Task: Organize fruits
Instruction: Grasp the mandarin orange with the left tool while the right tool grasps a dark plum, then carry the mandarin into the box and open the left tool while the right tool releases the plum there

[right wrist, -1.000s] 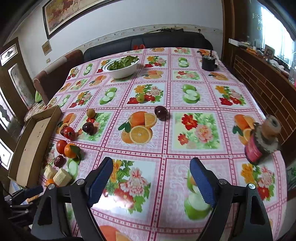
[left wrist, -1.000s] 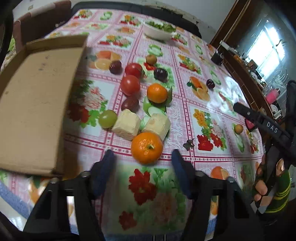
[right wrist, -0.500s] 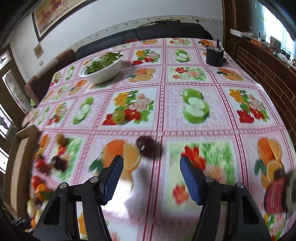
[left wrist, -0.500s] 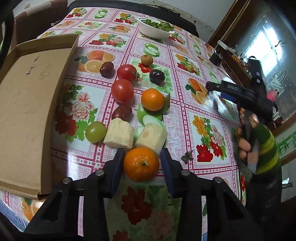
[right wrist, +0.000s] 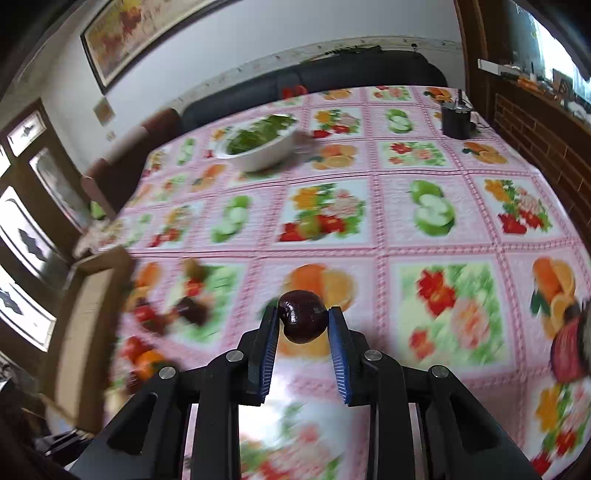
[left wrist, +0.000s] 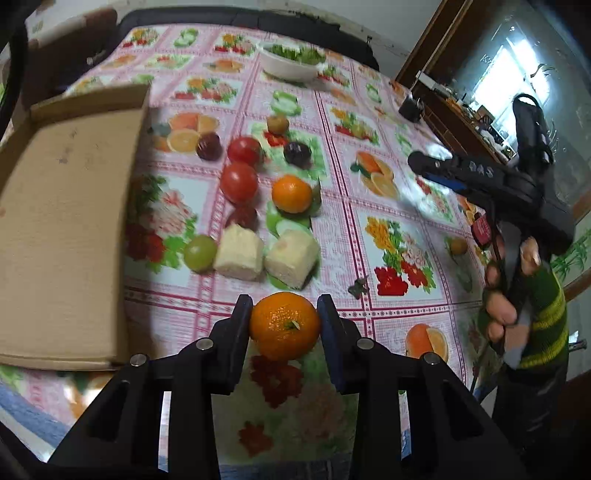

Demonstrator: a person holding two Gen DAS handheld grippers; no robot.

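Left gripper (left wrist: pixel 284 314): clenched on an orange (left wrist: pixel 284 325), just right of the cardboard box (left wrist: pixel 62 229).
Right gripper (right wrist: pixel 303 321): apparently grasping a dark plum (right wrist: pixel 303 316); view blurred.

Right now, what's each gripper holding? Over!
Left gripper shut on orange. Right gripper shut on dark plum. Cardboard box sits left, nothing blocking it.

Dark sofa (right wrist: pixel 332 79) behind table, framed painting (right wrist: pixel 147 35), bright window (left wrist: pixel 498 70)

Left gripper (left wrist: pixel 284 317) fingers clamped – right gripper (right wrist: pixel 303 325) fingers likewise clamped.
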